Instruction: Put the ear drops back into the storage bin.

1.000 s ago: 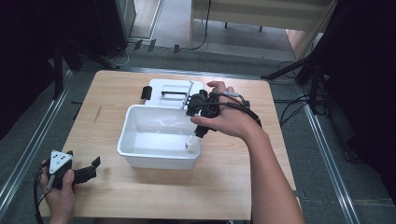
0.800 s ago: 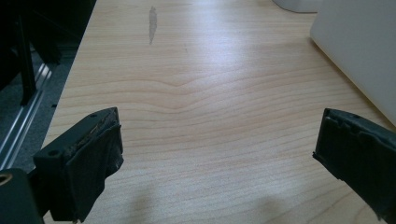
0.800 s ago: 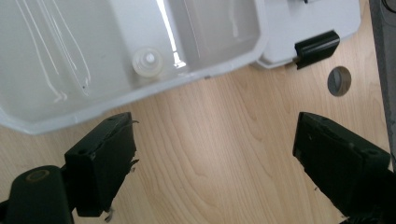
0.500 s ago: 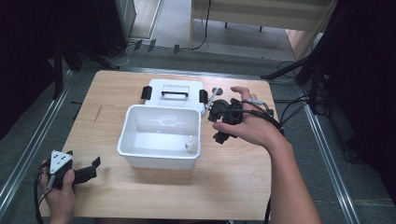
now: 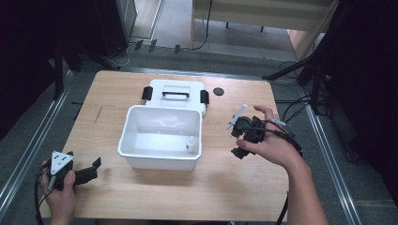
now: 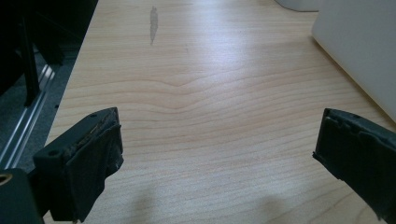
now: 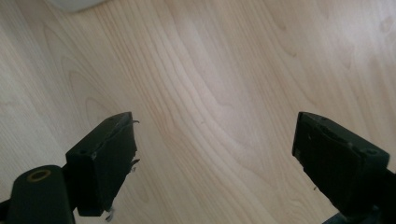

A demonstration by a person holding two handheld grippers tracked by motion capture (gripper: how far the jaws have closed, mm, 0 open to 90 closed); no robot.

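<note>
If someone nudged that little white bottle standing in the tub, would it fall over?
Probably, quite easily. The small bottle stands upright and looks tall for its narrow base. It also seems light, likely plastic. The white tub wall right beside it would likely stop any rolling.

No text, label, brand, number or sign can be read in any view. The white box (image 5: 159,136), its lid (image 5: 175,93) and the small bottle (image 5: 191,144) inside it carry no legible marking, and the wooden table (image 6: 196,116) between and beyond the jaws shows bare grain and a grey smudge, no writing.
</note>
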